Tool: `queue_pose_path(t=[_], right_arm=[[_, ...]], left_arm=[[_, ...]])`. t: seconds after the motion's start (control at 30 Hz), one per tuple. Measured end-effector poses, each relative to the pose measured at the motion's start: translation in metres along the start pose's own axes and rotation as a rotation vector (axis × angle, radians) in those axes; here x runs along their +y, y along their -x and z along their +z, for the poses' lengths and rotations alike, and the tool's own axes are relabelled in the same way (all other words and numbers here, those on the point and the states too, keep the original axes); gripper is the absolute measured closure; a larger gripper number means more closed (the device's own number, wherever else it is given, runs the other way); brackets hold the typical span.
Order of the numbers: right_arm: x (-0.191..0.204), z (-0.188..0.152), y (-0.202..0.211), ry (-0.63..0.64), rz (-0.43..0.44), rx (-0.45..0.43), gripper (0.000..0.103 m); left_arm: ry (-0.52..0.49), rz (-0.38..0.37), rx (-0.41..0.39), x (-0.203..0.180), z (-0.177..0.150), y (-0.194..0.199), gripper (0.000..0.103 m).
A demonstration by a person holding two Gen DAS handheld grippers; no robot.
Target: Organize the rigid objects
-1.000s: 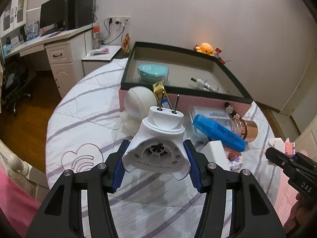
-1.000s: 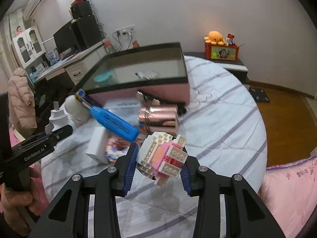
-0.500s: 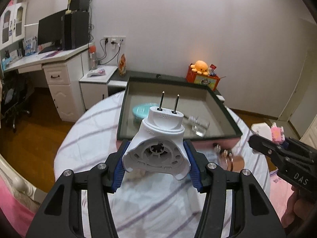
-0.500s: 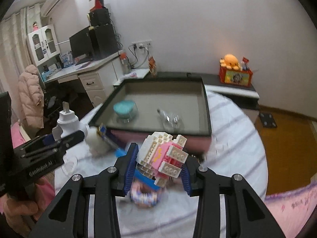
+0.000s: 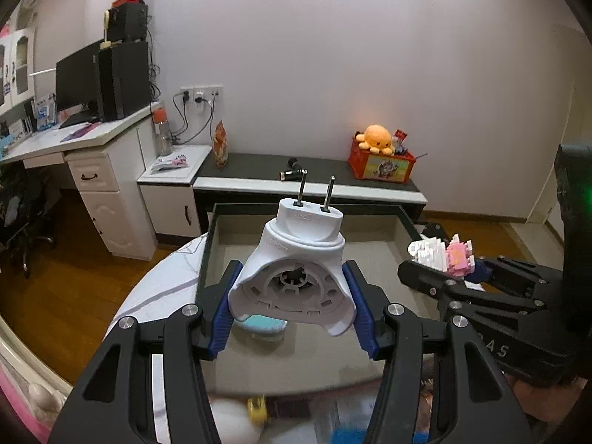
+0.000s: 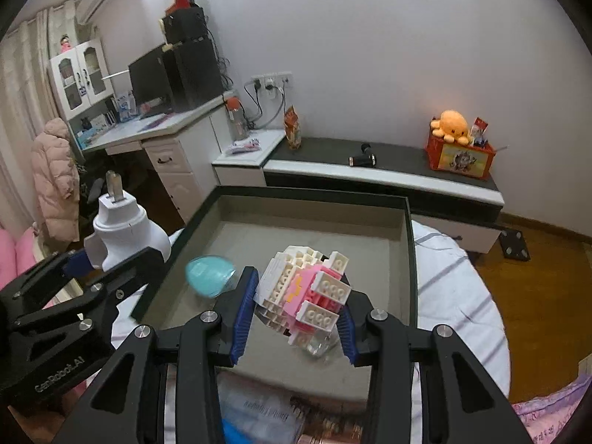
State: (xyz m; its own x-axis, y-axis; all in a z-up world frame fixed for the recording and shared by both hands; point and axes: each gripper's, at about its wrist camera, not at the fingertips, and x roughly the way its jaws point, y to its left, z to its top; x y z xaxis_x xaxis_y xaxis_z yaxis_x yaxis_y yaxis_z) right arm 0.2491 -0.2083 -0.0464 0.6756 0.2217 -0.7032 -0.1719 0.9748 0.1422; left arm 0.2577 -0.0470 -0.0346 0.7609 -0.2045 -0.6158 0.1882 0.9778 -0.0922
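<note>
My left gripper (image 5: pixel 292 314) is shut on a white plug adapter (image 5: pixel 296 262), prongs pointing away, held above the near part of the open dark-rimmed box (image 5: pixel 370 251). My right gripper (image 6: pixel 296 318) is shut on a white and pink brick figure (image 6: pixel 307 292), held over the same box (image 6: pixel 370 244). Each gripper shows in the other's view: the right one with its figure (image 5: pixel 444 255), the left one with the adapter (image 6: pixel 122 229). A teal lidded bowl (image 6: pixel 209 275) and a clear glass item (image 6: pixel 318 346) lie in the box.
The box sits on a round table with a striped white cloth (image 6: pixel 451 296). Several loose items lie blurred by the box's near side (image 6: pixel 259 414). Behind stand a low bench with an orange plush (image 5: pixel 377 138) and a white desk (image 5: pixel 92 170).
Both grippers have risen and moved forward with their loads, from above the loose items on the cloth to over the open box. The grips are unchanged.
</note>
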Motion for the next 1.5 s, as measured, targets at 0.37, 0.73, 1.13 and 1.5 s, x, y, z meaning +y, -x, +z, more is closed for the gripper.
queue_pose_path(t=[0.37, 0.73, 1.13, 1.5], right_arm=[[-0.024, -0.003, -0.071, -0.02, -0.025, 0.157, 0.062], [-0.028, -0.012, -0.068, -0.028, -0.074, 0.172, 0.017], [-0.006, -0.022, 0.011, -0.094, -0.081, 0.003, 0.0], [0.033, -0.055, 0.114, -0.105, -0.118, -0.168, 0.0]], left_arm=[[-0.015, 0.005, 0.202, -0.003, -0.006, -0.083, 0.048], [-0.021, 0.09, 0.115, 0.011, -0.007, -0.049, 0.002], [0.009, 0.169, -0.039, 0.028, -0.025, 0.053, 0.0], [0.024, 0.19, -0.094, 0.026, -0.058, 0.129, 0.0]])
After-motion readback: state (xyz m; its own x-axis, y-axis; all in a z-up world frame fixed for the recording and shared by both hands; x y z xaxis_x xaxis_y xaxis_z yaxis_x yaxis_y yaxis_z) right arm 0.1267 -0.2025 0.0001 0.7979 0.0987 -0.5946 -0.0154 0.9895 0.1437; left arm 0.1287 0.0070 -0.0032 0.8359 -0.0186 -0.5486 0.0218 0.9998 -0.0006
